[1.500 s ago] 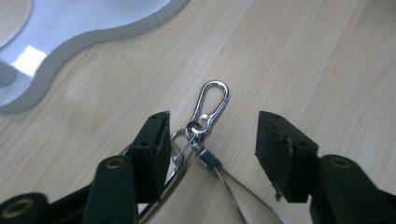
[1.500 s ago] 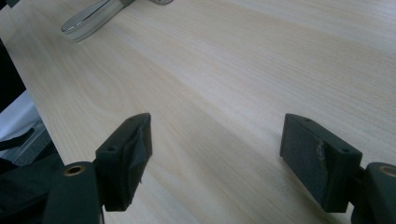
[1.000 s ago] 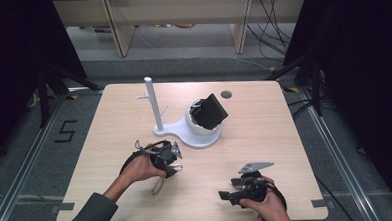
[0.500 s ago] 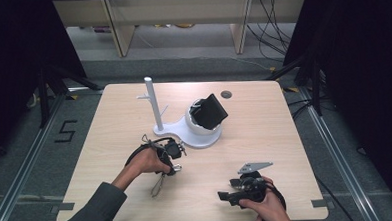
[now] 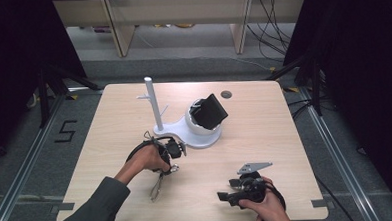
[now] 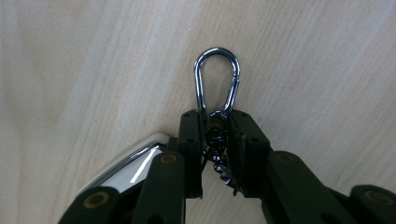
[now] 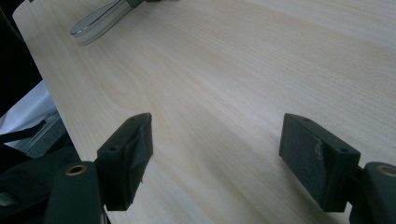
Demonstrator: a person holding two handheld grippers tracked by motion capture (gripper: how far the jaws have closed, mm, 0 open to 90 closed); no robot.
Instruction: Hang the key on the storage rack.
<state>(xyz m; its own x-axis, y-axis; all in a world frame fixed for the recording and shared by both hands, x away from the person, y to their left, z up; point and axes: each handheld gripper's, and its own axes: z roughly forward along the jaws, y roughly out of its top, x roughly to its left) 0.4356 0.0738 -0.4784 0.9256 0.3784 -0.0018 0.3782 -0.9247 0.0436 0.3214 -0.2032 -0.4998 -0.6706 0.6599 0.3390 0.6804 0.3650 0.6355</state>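
In the left gripper view, the left gripper has its fingers drawn in on the small dark chain of a keychain; they have just been closing, and the links sit pinched between the pads at the lower centre of the frame. Just above the fingertips, the chrome carabiner clip lies flat on the desk, its rounded end pointing to the top of the frame. At the lower left, a shiny silver piece of the same keychain pokes out from under the finger. In the high view this gripper sits left of centre, with the keychain trailing toward the bottom of the frame, near the white stand with its upright post.

The right gripper rests with its fingers wide apart over bare wood, holding nothing; in the high view it lies at the lower right.

The risk I see is in the grip: the hold is on thin, loose links rather than on the rigid clip, so on lifting the chain could slide through the pads. The hanging silver piece would likely swing, which could make hooking the clip onto the stand awkward.
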